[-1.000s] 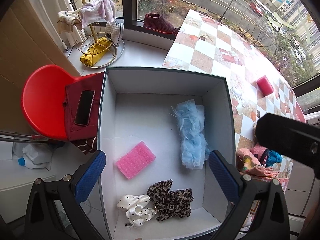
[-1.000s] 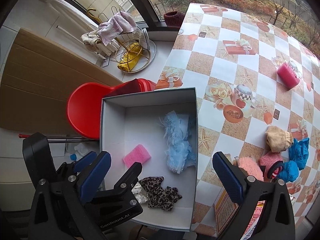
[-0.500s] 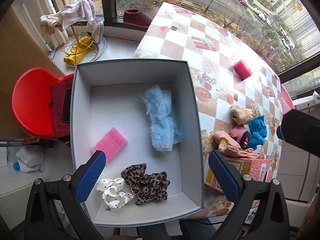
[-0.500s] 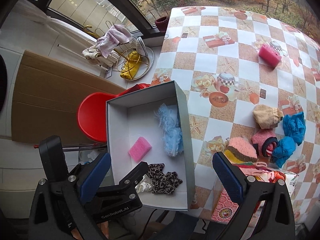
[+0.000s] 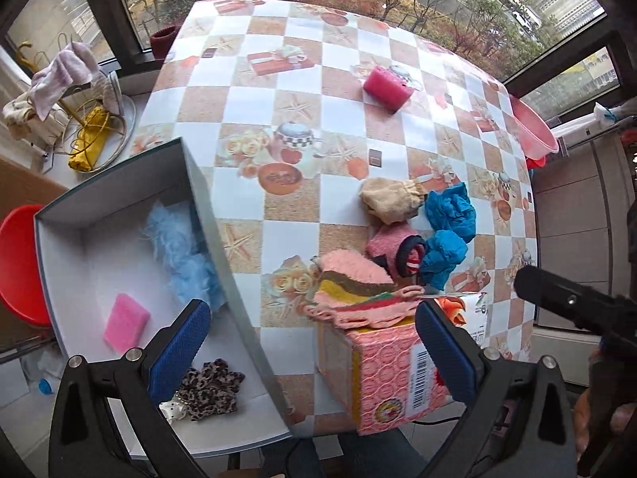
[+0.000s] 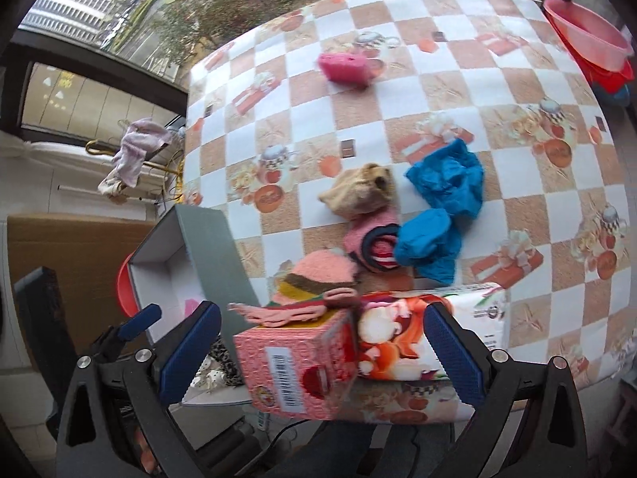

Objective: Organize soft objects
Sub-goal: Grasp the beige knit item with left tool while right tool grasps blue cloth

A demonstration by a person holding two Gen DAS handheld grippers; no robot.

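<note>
— What covers the bench?
— A checkered cloth printed with starfish and gift boxes.
— What lies on it?
— A grey box at its left edge, a pink sponge far back, a beige pouch, two blue cloths, and a pink carton at the near edge.

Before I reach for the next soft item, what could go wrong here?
The striped pink sock lies on the pink carton at the table's near edge; a push could knock either to the floor. The socks and blue cloths are bunched together, so the open right tool may drag several. The grey box also overhangs that edge.
</note>
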